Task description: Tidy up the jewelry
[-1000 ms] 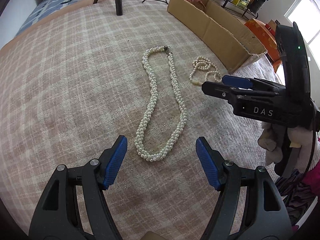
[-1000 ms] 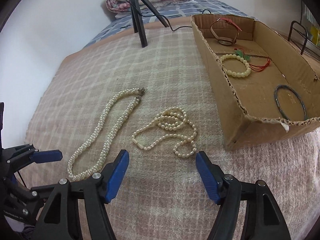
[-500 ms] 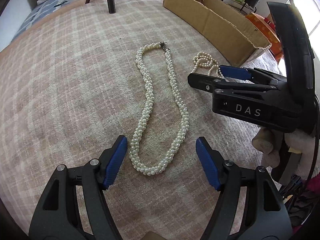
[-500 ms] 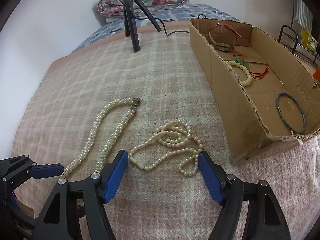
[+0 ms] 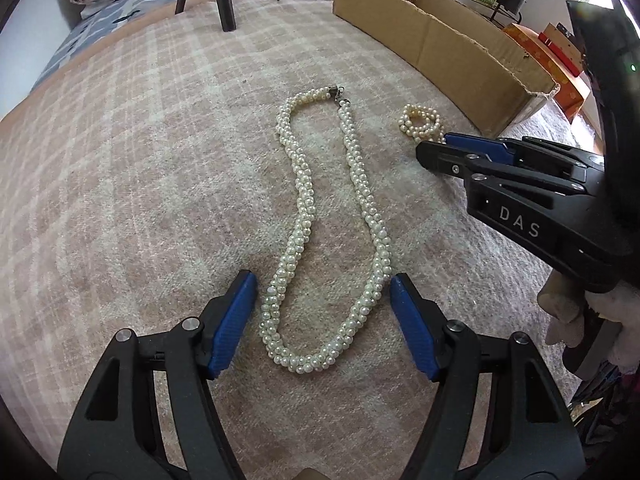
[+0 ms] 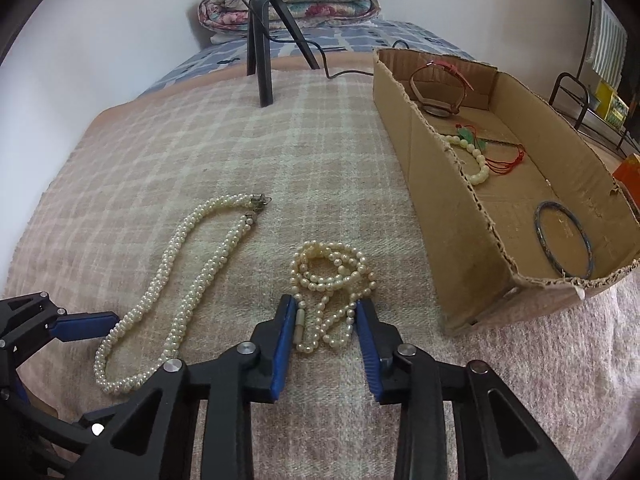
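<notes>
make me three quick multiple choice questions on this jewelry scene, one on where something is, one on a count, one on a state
1. Where is the dark bangle?
A. inside the cardboard box
B. on the blanket beside the tripod
C. between the left gripper's fingers

2. How many pearl necklaces lie on the blanket?
A. one
B. two
C. four

3. How do the right gripper fingers stand?
A. spread wide, well clear of any jewelry
B. drawn in around the thin necklace
C. clamped on the box wall

Answers: 1 A, the bangle lies on the box floor near its torn end. 2 B, the braided necklace and the thin one. 3 B, its near end sits between the two blue fingers, which have just been closing.
</notes>
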A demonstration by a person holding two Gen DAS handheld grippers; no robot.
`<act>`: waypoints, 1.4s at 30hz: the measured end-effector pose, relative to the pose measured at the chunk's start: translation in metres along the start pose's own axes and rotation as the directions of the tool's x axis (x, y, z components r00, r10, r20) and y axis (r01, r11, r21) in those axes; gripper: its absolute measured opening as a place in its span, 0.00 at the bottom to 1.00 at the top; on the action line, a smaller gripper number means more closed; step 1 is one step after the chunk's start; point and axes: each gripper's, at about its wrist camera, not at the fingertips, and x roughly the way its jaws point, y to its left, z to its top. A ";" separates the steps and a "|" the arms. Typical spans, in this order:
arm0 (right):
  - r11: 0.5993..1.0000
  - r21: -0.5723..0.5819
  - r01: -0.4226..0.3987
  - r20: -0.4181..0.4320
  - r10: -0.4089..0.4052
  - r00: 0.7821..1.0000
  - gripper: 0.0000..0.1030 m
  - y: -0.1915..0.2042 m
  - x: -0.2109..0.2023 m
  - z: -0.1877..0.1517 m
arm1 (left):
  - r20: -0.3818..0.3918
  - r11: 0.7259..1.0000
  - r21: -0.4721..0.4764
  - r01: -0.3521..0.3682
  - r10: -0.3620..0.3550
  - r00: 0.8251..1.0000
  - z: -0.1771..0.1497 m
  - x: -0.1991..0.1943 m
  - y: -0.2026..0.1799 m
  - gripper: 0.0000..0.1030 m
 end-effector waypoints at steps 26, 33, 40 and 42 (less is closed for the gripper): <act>0.986 0.038 -0.161 0.036 0.160 0.987 0.05 -0.013 -0.036 -0.004 | 0.162 0.969 -0.184 0.167 -0.138 0.977 0.023 -0.077 0.027 0.13; 0.982 0.031 -0.187 0.077 0.184 0.980 0.05 -0.017 -0.053 0.001 | 0.229 0.963 -0.199 0.184 -0.137 0.964 0.031 -0.102 0.031 0.13; 0.967 0.033 -0.251 0.162 0.243 0.957 0.05 -0.025 -0.090 0.013 | 0.304 0.963 -0.186 0.198 -0.135 0.943 0.037 -0.134 0.030 0.02; 0.965 0.023 -0.262 0.186 0.253 0.949 0.05 -0.025 -0.102 0.016 | 0.322 0.962 -0.180 0.206 -0.140 0.936 0.038 -0.142 0.031 0.02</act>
